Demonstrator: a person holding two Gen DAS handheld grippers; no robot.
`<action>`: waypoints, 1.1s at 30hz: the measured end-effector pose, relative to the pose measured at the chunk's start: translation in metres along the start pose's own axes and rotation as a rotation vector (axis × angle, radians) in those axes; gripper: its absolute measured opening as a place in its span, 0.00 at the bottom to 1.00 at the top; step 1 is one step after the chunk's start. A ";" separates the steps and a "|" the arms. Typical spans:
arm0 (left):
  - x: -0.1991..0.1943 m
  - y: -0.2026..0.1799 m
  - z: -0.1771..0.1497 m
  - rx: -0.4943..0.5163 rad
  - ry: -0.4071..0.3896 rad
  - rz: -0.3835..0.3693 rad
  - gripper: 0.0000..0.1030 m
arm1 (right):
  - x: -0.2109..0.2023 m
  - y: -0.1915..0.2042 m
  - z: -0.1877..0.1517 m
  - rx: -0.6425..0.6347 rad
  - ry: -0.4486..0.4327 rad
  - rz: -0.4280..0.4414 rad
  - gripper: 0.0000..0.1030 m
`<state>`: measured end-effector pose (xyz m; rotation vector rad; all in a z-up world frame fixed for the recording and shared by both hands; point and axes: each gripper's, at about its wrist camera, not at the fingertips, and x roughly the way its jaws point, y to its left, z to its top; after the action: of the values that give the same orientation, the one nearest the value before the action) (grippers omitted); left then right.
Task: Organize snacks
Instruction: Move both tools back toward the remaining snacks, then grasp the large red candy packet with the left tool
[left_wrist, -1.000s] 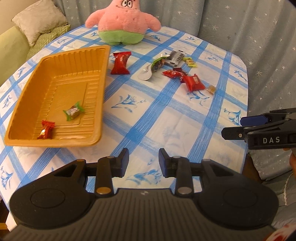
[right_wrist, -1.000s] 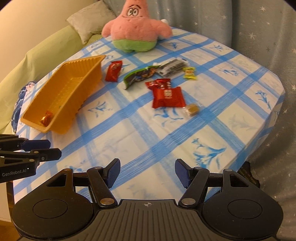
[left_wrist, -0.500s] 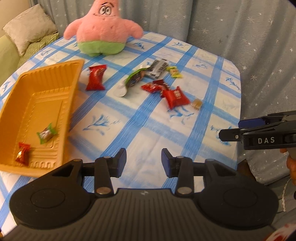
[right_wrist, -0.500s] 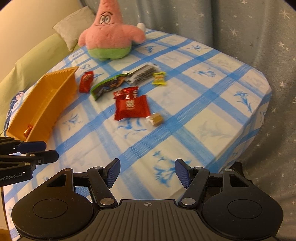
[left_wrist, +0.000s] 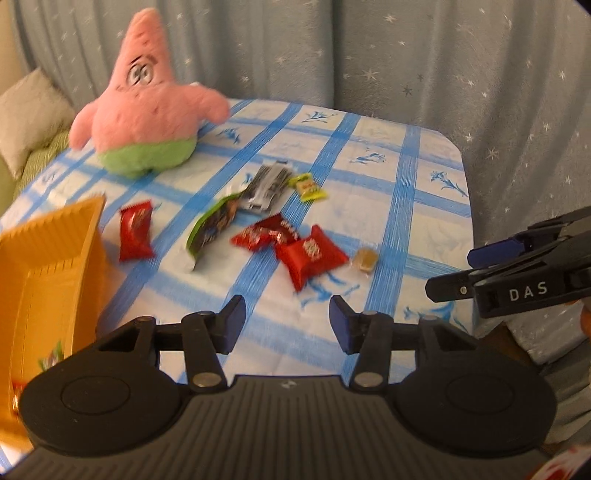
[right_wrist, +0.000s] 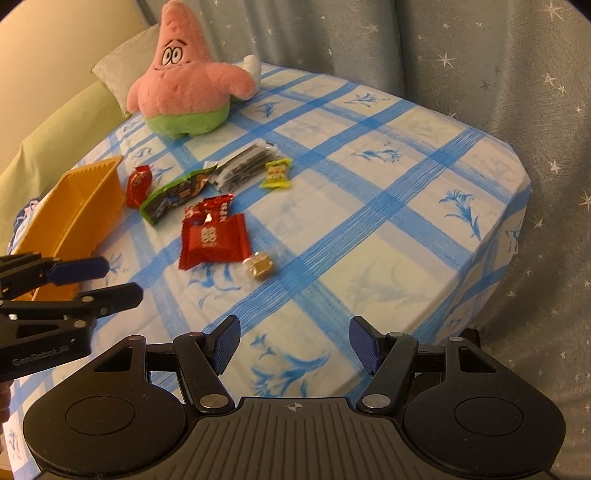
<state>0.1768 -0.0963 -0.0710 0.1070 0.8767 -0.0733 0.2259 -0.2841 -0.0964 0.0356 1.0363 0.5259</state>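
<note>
My left claw (left_wrist: 286, 319) and right claw (right_wrist: 295, 345) both stood open and empty above the near worktop edge. The big red foil snack packet (right_wrist: 213, 242) lay just ahead. I judged a low, flat approach best, then carrying it left to the orange plastic tray (right_wrist: 79, 206).

- Table (right_wrist: 424, 206): rounded corners, cloth w/ blue check + blue flower print.
- Curtain (left_wrist: 406, 55) behind table: grey-blue, small white stars.
- Sofa (right_wrist: 62, 122), green, at left; pale cushion (right_wrist: 122, 70) on it.
- Wall (right_wrist: 66, 33) cream. Light warm, yellowish.
</note>
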 end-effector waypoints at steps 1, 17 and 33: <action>0.004 -0.002 0.003 0.017 -0.004 0.002 0.46 | 0.001 -0.002 0.002 0.001 0.000 0.001 0.64; 0.066 -0.019 0.036 0.179 0.013 0.012 0.51 | 0.017 -0.035 0.022 0.047 0.020 -0.002 0.64; 0.091 -0.016 0.040 0.131 0.147 -0.078 0.30 | 0.028 -0.044 0.032 0.073 0.031 -0.011 0.64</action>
<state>0.2635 -0.1190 -0.1168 0.2026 1.0231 -0.1973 0.2811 -0.3039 -0.1143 0.0871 1.0852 0.4800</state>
